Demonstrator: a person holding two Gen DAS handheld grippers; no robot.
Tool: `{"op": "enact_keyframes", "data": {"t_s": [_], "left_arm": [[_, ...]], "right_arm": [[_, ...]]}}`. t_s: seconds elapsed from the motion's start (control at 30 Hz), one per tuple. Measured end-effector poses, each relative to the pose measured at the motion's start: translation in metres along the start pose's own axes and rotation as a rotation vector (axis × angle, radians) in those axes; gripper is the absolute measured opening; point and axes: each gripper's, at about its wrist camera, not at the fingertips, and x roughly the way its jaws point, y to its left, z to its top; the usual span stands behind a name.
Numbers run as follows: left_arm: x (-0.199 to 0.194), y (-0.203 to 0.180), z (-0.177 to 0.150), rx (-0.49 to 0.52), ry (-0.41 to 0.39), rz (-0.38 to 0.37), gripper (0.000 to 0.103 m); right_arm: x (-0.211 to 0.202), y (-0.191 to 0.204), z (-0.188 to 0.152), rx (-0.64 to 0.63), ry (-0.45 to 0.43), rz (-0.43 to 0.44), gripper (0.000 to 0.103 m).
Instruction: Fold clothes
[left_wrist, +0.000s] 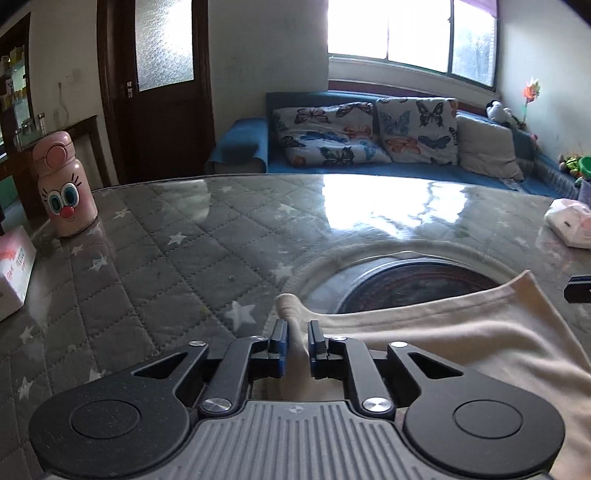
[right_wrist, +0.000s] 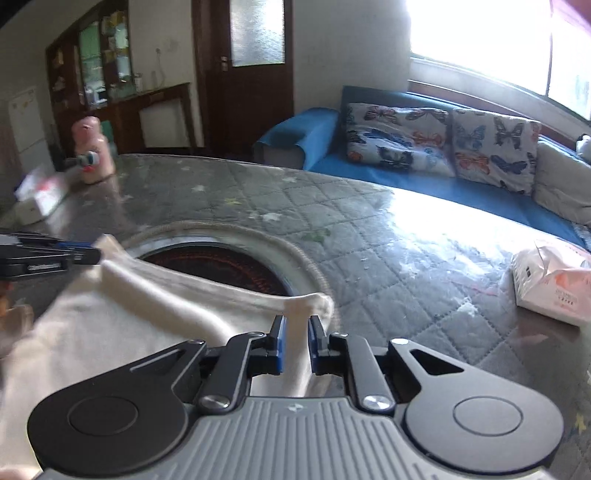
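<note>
A cream garment lies at the near side of the table, its far edge lifted and stretched between both grippers. In the left wrist view my left gripper is shut on a bunched corner of it, cloth filling the gap between the blue pads. In the right wrist view my right gripper is shut on the opposite corner of the garment. The left gripper shows at the left edge of that view, gripping its corner. A tip of the right gripper shows at the right edge of the left wrist view.
The table has a grey quilted star cover under glass and a round dark recess just beyond the garment. A pink cartoon bottle and a tissue box stand far left, a tissue pack right. A blue sofa lies behind.
</note>
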Motion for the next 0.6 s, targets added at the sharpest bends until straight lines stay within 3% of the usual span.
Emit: {"op": "enact_keyframes", "data": {"t_s": [0.2, 0.47, 0.6], "left_arm": [[-0.039, -0.026, -0.022, 0.078, -0.003, -0.133, 0.020], [-0.081, -0.057, -0.073, 0.137, 0.075, -0.353, 0.021], [-0.097, -0.061, -0.091, 0.113, 0.104, -0.461, 0.027]], "right_arm": [[-0.033, 0.036, -0.027, -0.124, 0.057, 0.147, 0.027], [-0.048, 0.080, -0.051, -0.254, 0.144, 0.268, 0.027], [-0.062, 0.088, -0.058, -0.283, 0.201, 0.323, 0.027]]}}
